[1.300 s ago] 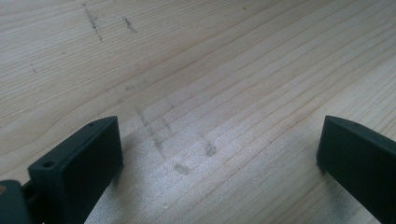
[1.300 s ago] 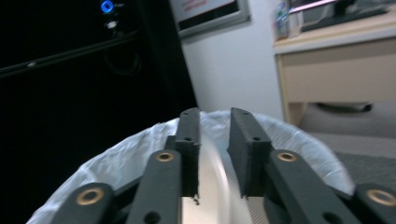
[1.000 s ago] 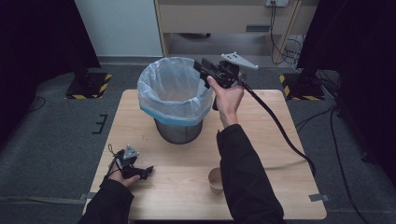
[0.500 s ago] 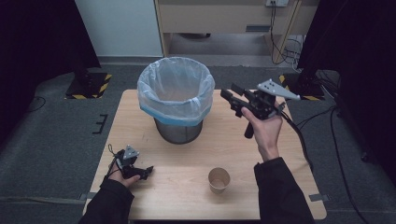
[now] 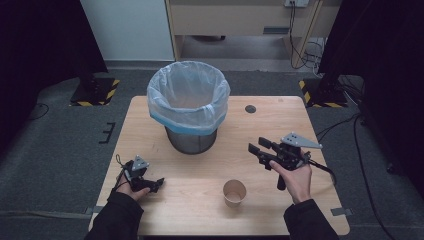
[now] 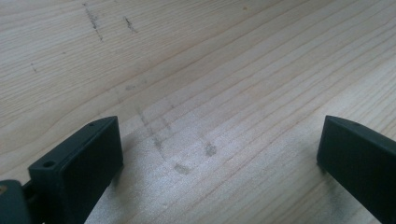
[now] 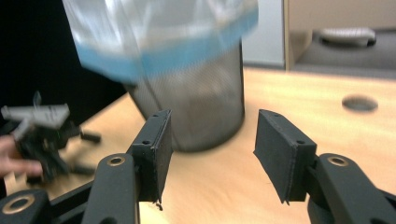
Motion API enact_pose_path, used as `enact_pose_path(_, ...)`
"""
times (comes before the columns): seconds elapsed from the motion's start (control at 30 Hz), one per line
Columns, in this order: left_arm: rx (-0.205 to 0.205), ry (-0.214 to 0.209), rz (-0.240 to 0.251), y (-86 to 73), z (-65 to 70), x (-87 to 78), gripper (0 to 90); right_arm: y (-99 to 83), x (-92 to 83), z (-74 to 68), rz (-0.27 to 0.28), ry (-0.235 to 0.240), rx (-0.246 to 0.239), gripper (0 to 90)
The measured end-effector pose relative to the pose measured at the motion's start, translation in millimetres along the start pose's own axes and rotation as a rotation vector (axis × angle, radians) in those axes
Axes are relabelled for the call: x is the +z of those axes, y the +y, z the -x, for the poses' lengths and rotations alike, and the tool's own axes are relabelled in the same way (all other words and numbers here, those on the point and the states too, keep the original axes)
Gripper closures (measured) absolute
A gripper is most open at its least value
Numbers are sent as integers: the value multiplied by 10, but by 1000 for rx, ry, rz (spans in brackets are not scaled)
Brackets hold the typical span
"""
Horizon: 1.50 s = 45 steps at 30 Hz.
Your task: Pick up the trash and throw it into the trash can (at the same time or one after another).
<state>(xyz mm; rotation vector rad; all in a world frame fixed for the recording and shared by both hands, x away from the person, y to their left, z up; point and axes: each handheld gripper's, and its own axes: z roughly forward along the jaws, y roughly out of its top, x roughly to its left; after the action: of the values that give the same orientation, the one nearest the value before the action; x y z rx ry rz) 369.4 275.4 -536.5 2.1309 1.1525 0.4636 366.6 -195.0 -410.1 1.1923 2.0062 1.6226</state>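
Near edge of the desk: paper cup stands upright, mouth up, between the two hands, nearer the right one and touching neither.

Left hand-held gripper rests low on the desk at the near left, held in the person's left hand, jaws pointing right toward the cup but well apart from it. In the left gripper view its jaws are spread wide, bare wood grain with a few dark scuffs between them, nothing pinched.

Right hand-held gripper is held above the desk at the right by the person's right hand, grey three-cornered plate on top, cable trailing off to the right. Jaws point left toward the bin, spread, nothing between them; they have just been opening. Cup sits nearer the person than this gripper and to its left, close but apart.

In the right gripper view the gap between the pads frames the lower wall of the bin; picture is blurred. The left gripper shows farther off at that view's left edge.

Farther back, middle of the desk: dark mesh waste bin, upright, lined with a clear bag with a blue band folded over the rim. Contents of bin cannot be told.

Round cable hole in the desk behind and right of the bin.
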Motion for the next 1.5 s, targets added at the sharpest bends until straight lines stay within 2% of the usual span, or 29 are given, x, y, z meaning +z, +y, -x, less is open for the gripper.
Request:
enact_pose_path(0.03, 0, 0, 0, 0, 0, 0, 0, 0, 0, 0, 0, 0, 0, 466)
enact_pose_path(0.1, 0, 0, 0, 0, 0, 0, 0, -183, 11, -4, -70, 13, -1, 470)
enact_pose_path(0.13, 0, 0, 0, 0, 0, 0, 0, -183, 11, -4, -70, 13, -1, 470)
enact_pose_path(0.23, 0, 0, 0, 0, 0, 0, 0, -388, 74, -35, -174, 29, -7, 481)
enact_pose_path(0.27, 0, 0, 0, 0, 0, 0, 0, -388, 74, -35, -174, 29, -7, 481)
enact_pose_path(0.37, 0, -1, 0, 0, 0, -1, 0, -503, 170, -94, -267, 65, -26, 487)
enact_pose_path(0.4, 0, -1, 0, 0, -1, 0, 0, -503, 170, -94, -267, 65, -26, 487)
enact_pose_path(0.47, 0, -1, 0, -1, 0, -1, 0, -549, 205, -113, -310, 86, -31, 504)
enact_pose_path(0.6, 0, -1, 0, -1, 0, -1, 0, -554, 209, -136, -329, 110, -20, 538)
enact_pose_path(0.7, 0, -1, 0, -1, 0, -1, 0, -572, 232, -178, -378, 140, -7, 583)
enact_pose_path(0.77, 0, -1, 0, -1, 0, -1, 0, -584, 242, -186, -396, 142, -7, 599)
enact_pose_path(0.83, 0, -1, 0, -1, 0, -1, 0, -624, 269, -204, -448, 144, -8, 659)
enact_pose_path(0.87, 0, -1, 0, -1, 0, -1, 0, -624, 269, -204, -448, 144, -8, 659)
enact_pose_path(1.0, 0, -1, 0, -1, 0, -1, 0, -651, 282, -214, -492, 148, -12, 760)
enact_pose_path(1.1, 1, -1, 0, -1, 0, -1, 0, -656, 288, -215, -501, 148, -17, 810)
enact_pose_path(1.27, 1, -1, 0, -1, 0, -1, 0, -649, 280, -210, -510, 141, -23, 846)
enact_pose_path(1.4, 0, -1, 0, -1, 0, -1, 0, -606, 251, -198, -489, 135, -19, 849)
enact_pose_path(1.43, 0, -1, 0, -1, 0, -1, 0, -575, 229, -186, -461, 126, -17, 849)
enact_pose_path(1.5, 0, -1, 0, -1, 0, -1, 0, -555, 213, -176, -445, 119, -18, 849)
